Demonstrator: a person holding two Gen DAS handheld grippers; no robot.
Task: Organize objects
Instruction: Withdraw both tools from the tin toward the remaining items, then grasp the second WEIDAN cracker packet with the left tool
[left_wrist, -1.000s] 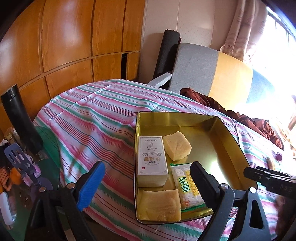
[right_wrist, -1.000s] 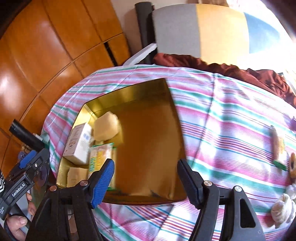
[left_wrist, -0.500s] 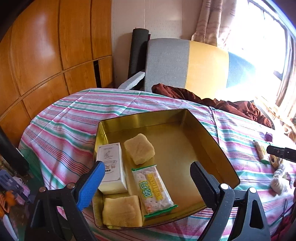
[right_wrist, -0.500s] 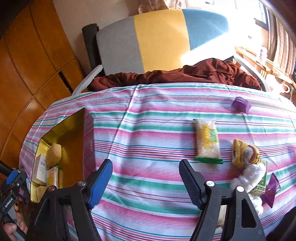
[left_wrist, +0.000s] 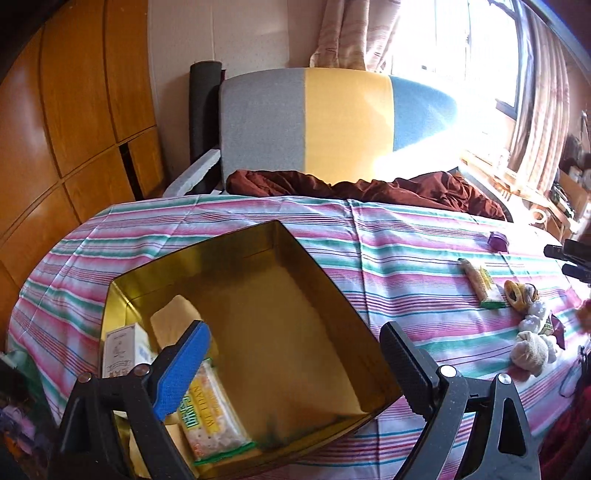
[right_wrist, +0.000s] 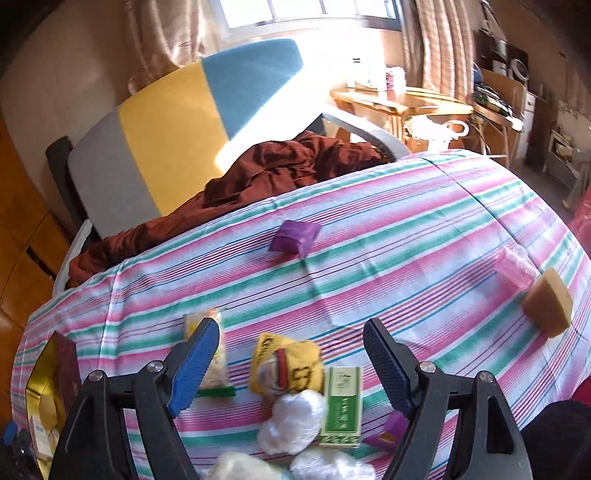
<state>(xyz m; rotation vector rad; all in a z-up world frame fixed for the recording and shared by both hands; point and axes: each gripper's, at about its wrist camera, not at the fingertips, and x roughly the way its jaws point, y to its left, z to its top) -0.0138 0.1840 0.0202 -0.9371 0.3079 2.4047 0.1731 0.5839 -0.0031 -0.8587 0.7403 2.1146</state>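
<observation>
A gold tin box (left_wrist: 317, 273) sits on the striped tablecloth and holds a white carton (left_wrist: 122, 347), a yellow cake (left_wrist: 173, 321) and a snack packet (left_wrist: 210, 417). My left gripper (left_wrist: 295, 373) hovers open over the box, nothing between its fingers. My right gripper (right_wrist: 291, 365) hangs above a loose pile, its jaws opening and empty: a yellow packet (right_wrist: 288, 365), a green and white box (right_wrist: 341, 406), white wrapped balls (right_wrist: 291, 421) and a cracker packet (right_wrist: 207, 325). A purple sachet (right_wrist: 295, 236) lies farther back, a tan cake (right_wrist: 548, 302) at the right.
A grey, yellow and blue chair (left_wrist: 332, 122) with a maroon cloth (left_wrist: 369, 188) stands behind the table (left_wrist: 406, 240). Wood panelling (left_wrist: 74, 110) fills the left. The gold box edge (right_wrist: 40, 373) shows at the right wrist view's left. A wooden side table (right_wrist: 406, 99) stands by the window.
Both grippers have swung to the right across the table. The right one left the gold box and now hangs over the pile of packets, its jaws wider apart. The left stays open.
</observation>
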